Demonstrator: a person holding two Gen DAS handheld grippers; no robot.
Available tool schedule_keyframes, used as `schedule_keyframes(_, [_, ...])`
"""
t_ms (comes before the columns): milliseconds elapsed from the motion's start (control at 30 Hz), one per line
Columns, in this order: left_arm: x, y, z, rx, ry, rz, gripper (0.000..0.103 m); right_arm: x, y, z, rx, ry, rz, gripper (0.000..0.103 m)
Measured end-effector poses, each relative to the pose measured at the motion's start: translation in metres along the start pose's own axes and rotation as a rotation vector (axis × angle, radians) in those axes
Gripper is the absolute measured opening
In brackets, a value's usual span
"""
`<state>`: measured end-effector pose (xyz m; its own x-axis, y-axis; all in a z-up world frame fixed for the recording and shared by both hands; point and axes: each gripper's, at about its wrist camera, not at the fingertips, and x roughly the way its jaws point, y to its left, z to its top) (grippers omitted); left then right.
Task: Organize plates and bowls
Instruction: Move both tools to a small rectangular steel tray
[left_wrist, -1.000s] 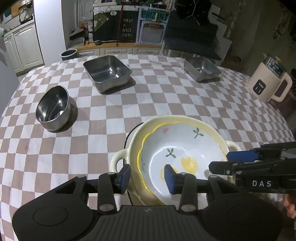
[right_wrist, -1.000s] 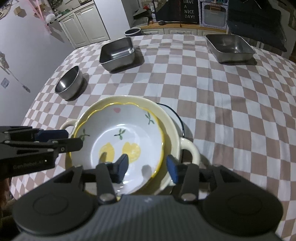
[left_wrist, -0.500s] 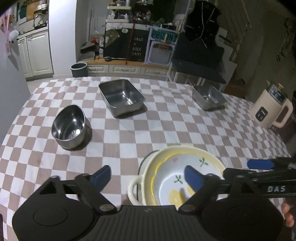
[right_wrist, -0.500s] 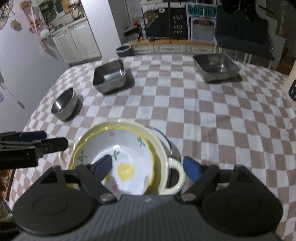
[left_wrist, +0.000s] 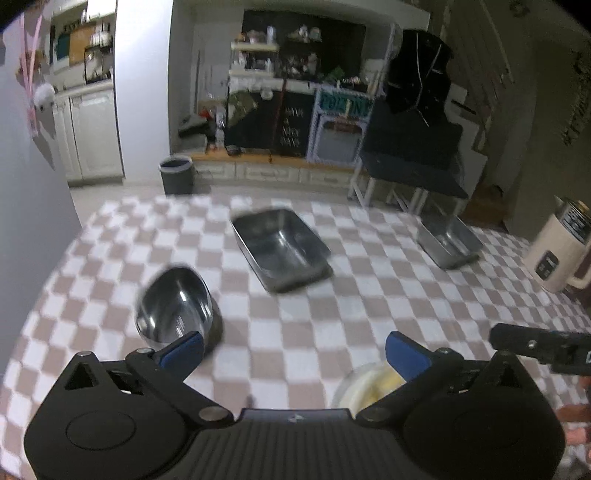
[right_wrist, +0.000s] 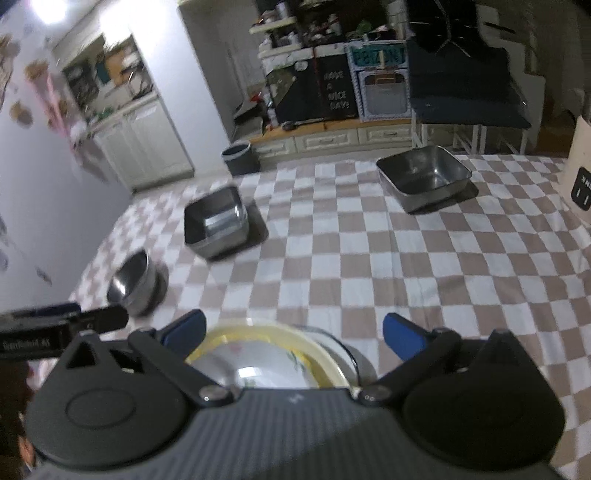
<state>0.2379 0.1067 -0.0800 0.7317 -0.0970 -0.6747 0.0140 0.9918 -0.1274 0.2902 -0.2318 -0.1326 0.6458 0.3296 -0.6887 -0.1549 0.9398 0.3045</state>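
Note:
A white flowered bowl with a yellow rim (right_wrist: 258, 363) rests inside a cream two-handled dish (left_wrist: 364, 386) at the table's near edge. My right gripper (right_wrist: 293, 330) hangs just above and behind that stack, its jaws opening wide with nothing gripped. My left gripper (left_wrist: 293, 349) is to the stack's left, jaws also opening and empty, over bare tablecloth. A round steel bowl (left_wrist: 173, 306) stands just past its left fingertip. Two rectangular steel pans (left_wrist: 280, 247) (left_wrist: 448, 240) sit farther back. The picture is blurred by motion.
A cream electric jug (left_wrist: 554, 254) stands at the table's right edge. The checked tablecloth (right_wrist: 351, 266) covers the round table. A grey bin (left_wrist: 176, 173) and cabinets lie on the floor beyond. The other gripper's finger (left_wrist: 535, 345) pokes in from the right.
Both grippers let go of the flowered bowl's rim, opened wide and pulled up and back. The bowl stays in the cream dish. Both views have tilted up toward the room.

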Motion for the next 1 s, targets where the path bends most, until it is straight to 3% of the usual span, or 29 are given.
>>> schedule_keyframes(200, [0.033,0.026,0.041,0.002,-0.067,0.047,0.103,0.030,0.003,0.020,0.099,-0.022,0.017,0.103])
schedule_keyframes(300, [0.061,0.036,0.064,0.015,-0.059,0.064,0.103,0.048,0.006,0.030,0.147,-0.010,0.028,0.103])
schedule_keyframes(467, [0.109,0.041,0.101,0.137,-0.040,0.131,0.103,0.092,0.007,0.045,0.313,0.046,0.079,0.103])
schedule_keyframes(633, [0.153,0.047,0.123,0.191,-0.006,0.161,0.103,0.141,0.015,0.052,0.448,0.126,0.074,0.102])
schedule_keyframes(800, [0.194,0.048,0.127,0.267,0.045,0.195,0.103,0.182,0.029,0.055,0.487,0.155,0.111,0.088])
schedule_keyframes(1000, [0.225,0.042,0.121,0.305,0.062,0.188,0.103,0.215,0.050,0.055,0.479,0.183,0.102,0.060])
